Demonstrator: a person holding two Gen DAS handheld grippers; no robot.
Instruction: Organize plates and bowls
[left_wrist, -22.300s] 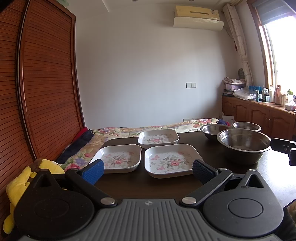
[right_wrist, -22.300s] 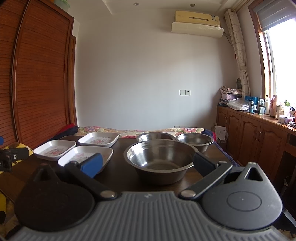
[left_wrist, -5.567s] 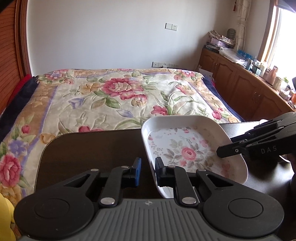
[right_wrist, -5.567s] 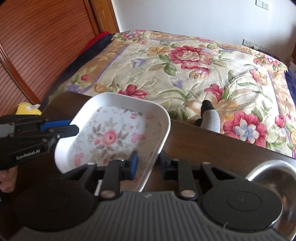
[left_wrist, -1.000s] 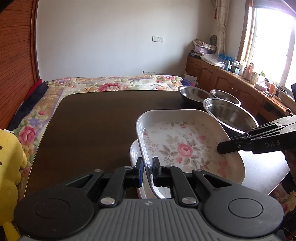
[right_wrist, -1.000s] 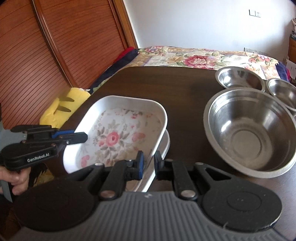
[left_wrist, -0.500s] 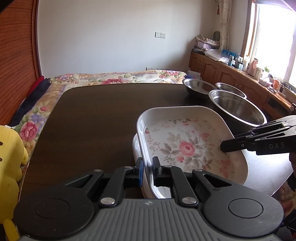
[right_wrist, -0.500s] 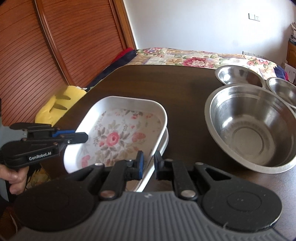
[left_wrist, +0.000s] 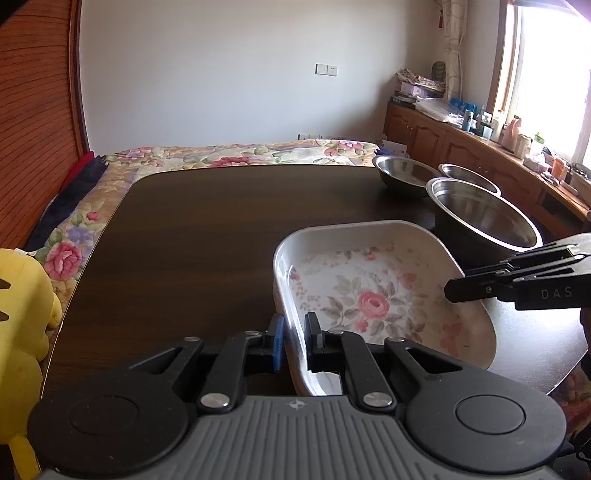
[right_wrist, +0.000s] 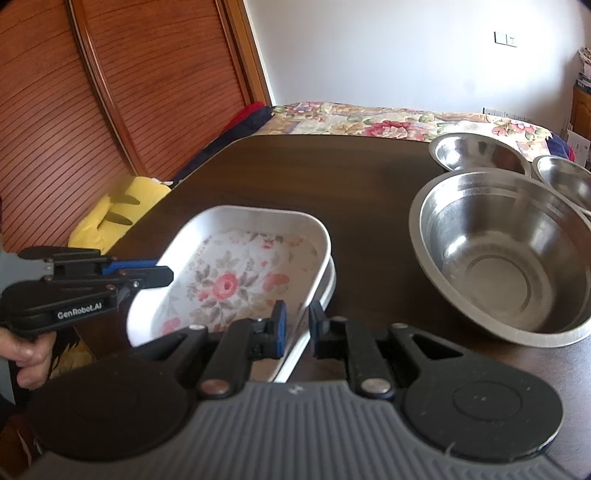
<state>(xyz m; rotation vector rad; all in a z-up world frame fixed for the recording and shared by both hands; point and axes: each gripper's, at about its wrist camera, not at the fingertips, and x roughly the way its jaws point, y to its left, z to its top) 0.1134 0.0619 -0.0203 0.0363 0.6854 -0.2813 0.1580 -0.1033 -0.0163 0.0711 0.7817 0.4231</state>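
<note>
Floral plate carried two-handed onto the stack.
Left gripper and right gripper each pinch opposite rims of the plate — level over the stack near the desk front edge.

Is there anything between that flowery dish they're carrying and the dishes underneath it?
Nothing visible. The flowery dish, clamped by both grippers, sits right over the stacked dishes; only their rim edge shows.
</note>
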